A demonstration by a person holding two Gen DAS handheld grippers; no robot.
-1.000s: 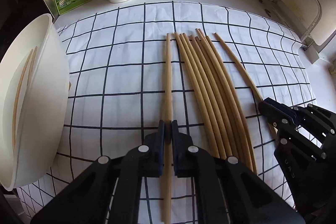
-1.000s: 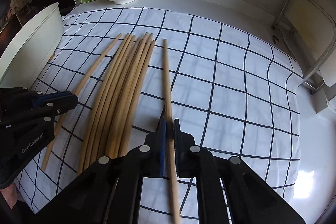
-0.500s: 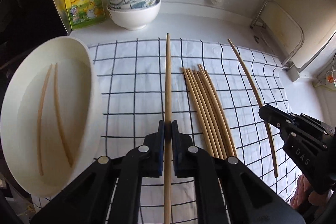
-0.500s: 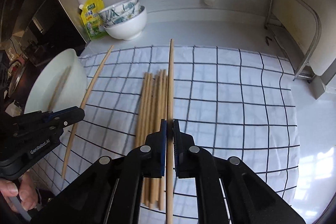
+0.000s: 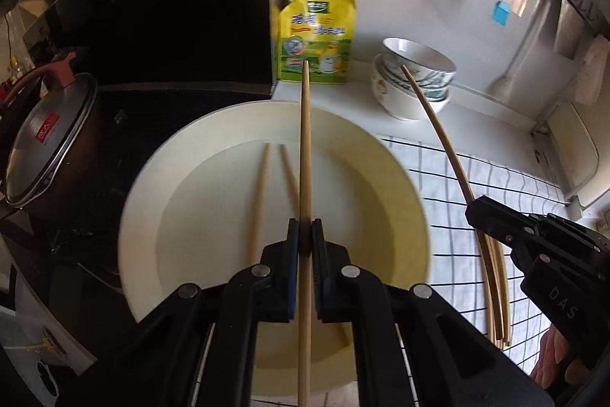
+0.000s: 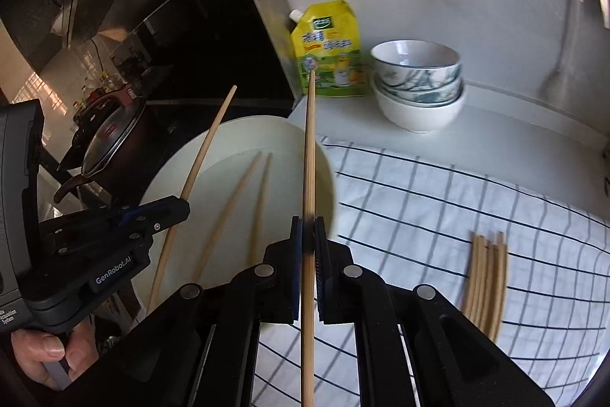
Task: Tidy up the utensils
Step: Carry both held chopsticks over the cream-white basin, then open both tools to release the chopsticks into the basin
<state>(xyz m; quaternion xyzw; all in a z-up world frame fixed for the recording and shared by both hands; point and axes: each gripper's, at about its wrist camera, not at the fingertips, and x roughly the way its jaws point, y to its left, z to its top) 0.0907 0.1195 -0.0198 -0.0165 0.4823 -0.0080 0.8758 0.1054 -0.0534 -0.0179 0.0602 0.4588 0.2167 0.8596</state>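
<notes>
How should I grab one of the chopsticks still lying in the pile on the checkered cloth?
Take an outer stick of the pile of chopsticks, near its middle, coming down from above with the jaws across it. They lie flat and packed side by side on the checkered cloth, so only an edge stick probably leaves room for a finger beside it.

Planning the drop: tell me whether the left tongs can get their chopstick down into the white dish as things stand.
Probably yes. The left tongs, shut on a chopstick, hang over the white dish, which holds only two chopsticks; the right tongs sit off to the side.
</notes>
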